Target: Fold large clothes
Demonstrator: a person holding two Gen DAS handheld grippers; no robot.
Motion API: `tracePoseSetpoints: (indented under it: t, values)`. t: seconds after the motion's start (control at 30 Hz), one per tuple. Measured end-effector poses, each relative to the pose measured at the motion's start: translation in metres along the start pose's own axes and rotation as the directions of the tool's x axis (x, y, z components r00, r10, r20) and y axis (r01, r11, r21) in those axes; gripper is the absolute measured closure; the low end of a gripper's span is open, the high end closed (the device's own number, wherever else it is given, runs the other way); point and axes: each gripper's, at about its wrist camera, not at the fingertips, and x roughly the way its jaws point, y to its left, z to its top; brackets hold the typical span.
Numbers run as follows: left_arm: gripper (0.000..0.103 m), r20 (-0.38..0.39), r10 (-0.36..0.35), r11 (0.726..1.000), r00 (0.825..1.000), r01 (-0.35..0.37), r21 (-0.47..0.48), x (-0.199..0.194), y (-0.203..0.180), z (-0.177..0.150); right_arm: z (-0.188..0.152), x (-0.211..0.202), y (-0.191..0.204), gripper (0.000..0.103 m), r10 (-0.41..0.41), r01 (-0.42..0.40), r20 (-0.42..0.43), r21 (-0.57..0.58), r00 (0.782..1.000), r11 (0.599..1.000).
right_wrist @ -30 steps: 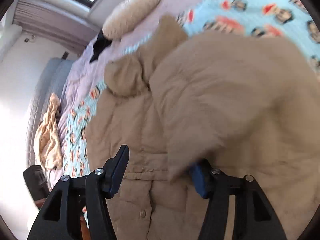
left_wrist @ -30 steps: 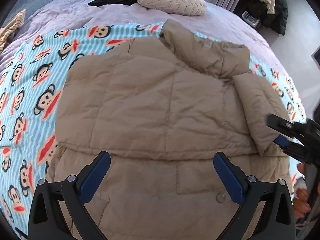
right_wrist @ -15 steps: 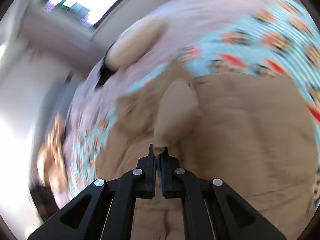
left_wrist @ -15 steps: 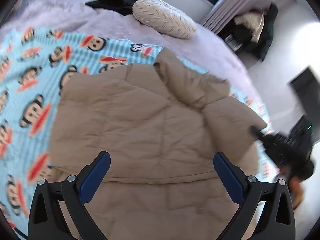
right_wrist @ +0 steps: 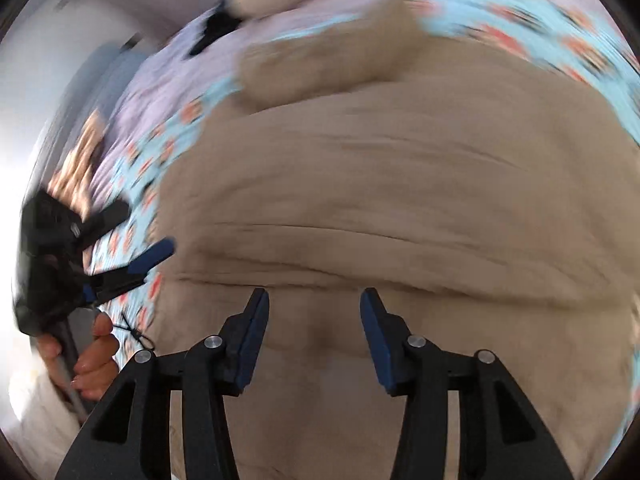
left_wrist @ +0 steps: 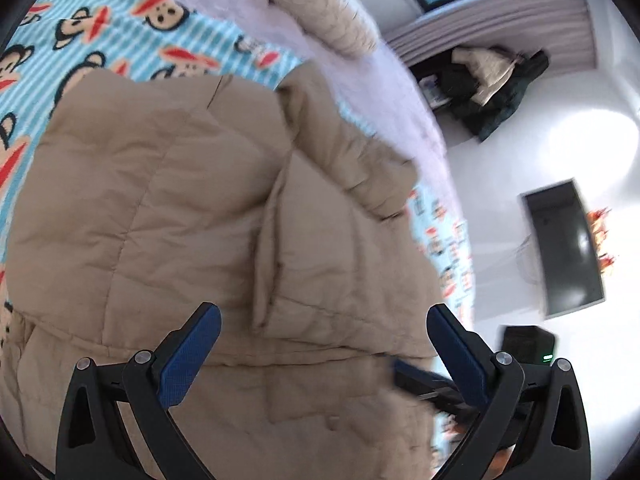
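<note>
One tan quilted jacket (left_wrist: 168,200), sleeve folded over

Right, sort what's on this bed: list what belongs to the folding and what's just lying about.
Folding job:
- tan quilted puffer jacket
- left gripper, open above it
- right gripper, opening, nothing between its pads

Lying about:
- cream knitted round cushion
- monkey-print blue striped blanket
- dark clothes pile by the wall

Right claw (right_wrist: 314,336) released sleeve (left_wrist: 320,240), jaws opening; sleeve now folded across jacket (left_wrist: 140,200).

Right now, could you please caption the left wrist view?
Open left gripper above a tan padded jacket lying on a monkey-print blanket.
</note>
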Motion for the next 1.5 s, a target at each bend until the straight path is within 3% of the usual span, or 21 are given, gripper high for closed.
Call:
tracePoseSetpoints:
  t: [0.1,0.13,0.2,0.23,0.27,0.33,0.5,0.6,0.77,0.9,0.97,1.03,1.1,1.2,1.27,1.37,1.5]
  values:
    - [0.005,-0.044,0.038,0.999,0.998,-0.038,0.003,0.021,0.002,0.002,-0.005,-0.028,-0.077,0.052,-0.019,0.010,0.036,0.231,0.999,0.973]
    - [0.016,-0.054,0.043,0.999,0.998,-0.043,0.003,0.026,0.002,0.002,-0.007,-0.035,-0.098,0.052,-0.023,0.007,0.050,0.299,0.998,0.954]
    - [0.052,-0.076,0.051,0.999,0.996,-0.051,0.004,0.037,0.000,0.003,-0.009,-0.049,-0.139,0.055,-0.010,-0.039,0.116,0.413,0.993,0.910]
    - [0.084,-0.085,0.060,0.998,0.995,-0.059,0.011,0.042,-0.002,0.003,-0.008,-0.054,-0.149,0.080,-0.017,-0.049,0.149,0.426,0.989,0.903]
    - [0.091,-0.093,0.078,0.997,0.993,-0.077,0.018,0.045,-0.005,0.002,-0.004,-0.059,-0.155,0.095,-0.064,-0.014,0.176,0.409,0.982,0.912]
    - [0.091,-0.076,0.081,0.996,0.994,-0.077,0.047,0.039,-0.012,-0.007,0.002,-0.061,-0.157,0.098,-0.136,0.066,0.174,0.359,0.975,0.931]
    - [0.091,-0.074,0.200,0.975,0.977,-0.190,0.117,0.039,-0.004,-0.026,0.007,-0.041,-0.141,0.098,-0.176,0.141,0.125,0.248,0.977,0.959]
    - [0.090,-0.082,0.217,0.972,0.973,-0.207,0.114,0.043,0.005,-0.026,0.003,-0.034,-0.135,0.098,-0.181,0.151,0.114,0.232,0.977,0.961]
    - [0.090,-0.037,0.288,0.950,0.957,-0.281,0.138,0.028,-0.007,-0.024,0.003,-0.033,-0.135,0.098,-0.169,0.141,0.100,0.238,0.981,0.961]
    - [0.090,0.045,0.407,0.897,0.912,-0.408,0.171,-0.005,-0.008,-0.022,0.009,-0.032,-0.132,0.097,-0.131,0.113,0.060,0.244,0.990,0.963]
    - [0.090,0.061,0.403,0.896,0.913,-0.407,0.177,-0.017,-0.010,-0.020,0.008,-0.039,-0.126,0.096,-0.106,0.098,0.021,0.228,0.994,0.969]
    - [0.090,0.073,0.391,0.896,0.917,-0.398,0.195,-0.022,-0.019,-0.016,0.004,-0.055,-0.115,0.095,-0.067,0.057,0.044,0.190,0.997,0.980]
    - [0.090,0.074,0.371,0.898,0.926,-0.378,0.226,-0.016,-0.031,-0.011,0.004,-0.076,-0.104,0.095,-0.056,0.040,0.117,0.135,0.992,0.990]
    - [0.090,0.069,0.358,0.897,0.931,-0.363,0.253,0.008,-0.048,-0.004,0.022,-0.093,-0.105,0.095,-0.122,0.101,0.222,0.106,0.967,0.989]
    - [0.090,0.063,0.384,0.885,0.921,-0.387,0.260,0.030,-0.050,-0.002,0.038,-0.085,-0.120,0.095,-0.135,0.109,0.210,0.131,0.968,0.985]
    - [0.090,0.044,0.458,0.855,0.888,-0.453,0.251,0.056,-0.035,-0.001,0.045,-0.058,-0.140,0.096,-0.185,0.167,0.134,0.135,0.974,0.977]
    - [0.090,0.014,0.442,0.878,0.897,-0.436,0.195,0.067,-0.009,0.000,0.033,-0.033,-0.156,0.102,-0.204,0.191,0.115,0.109,0.972,0.975]
